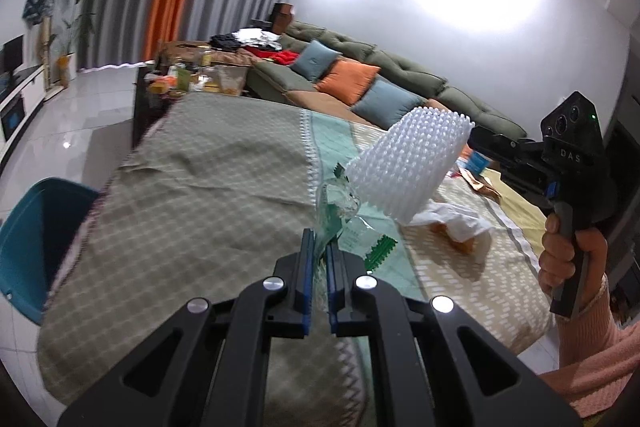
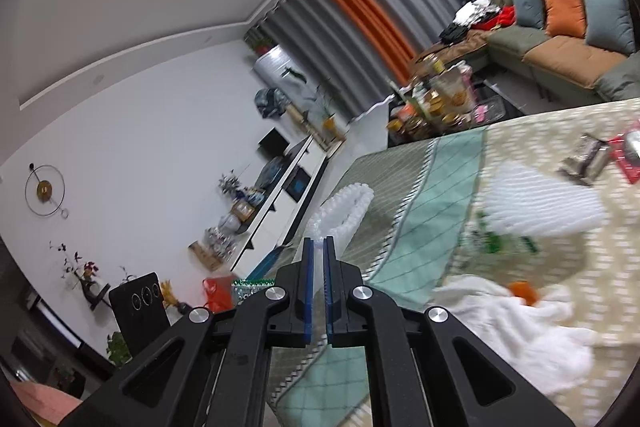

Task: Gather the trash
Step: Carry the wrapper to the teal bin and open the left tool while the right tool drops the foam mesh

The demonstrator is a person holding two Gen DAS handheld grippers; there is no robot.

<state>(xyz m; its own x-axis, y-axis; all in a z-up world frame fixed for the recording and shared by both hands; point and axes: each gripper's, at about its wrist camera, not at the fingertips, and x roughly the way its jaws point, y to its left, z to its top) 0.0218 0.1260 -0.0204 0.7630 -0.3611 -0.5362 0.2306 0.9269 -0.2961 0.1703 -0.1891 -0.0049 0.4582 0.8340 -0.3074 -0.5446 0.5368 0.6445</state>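
The left gripper (image 1: 319, 251) is clenched on a clear plastic wrapper (image 1: 340, 211) held ahead of its fingertips above the patterned tablecloth (image 1: 192, 187), while the right gripper (image 2: 319, 247) is clamped on a white foam net (image 2: 344, 207) projecting forward of it.

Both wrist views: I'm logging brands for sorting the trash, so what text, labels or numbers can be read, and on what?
"DAS" stands on the black body of the right gripper, seen in the left wrist view.
The clear wrapper with green print: too blurred to read.
The red packet on the table cloth: too blurred.
The jars on the far table: labels too small.
Nothing else is readable.
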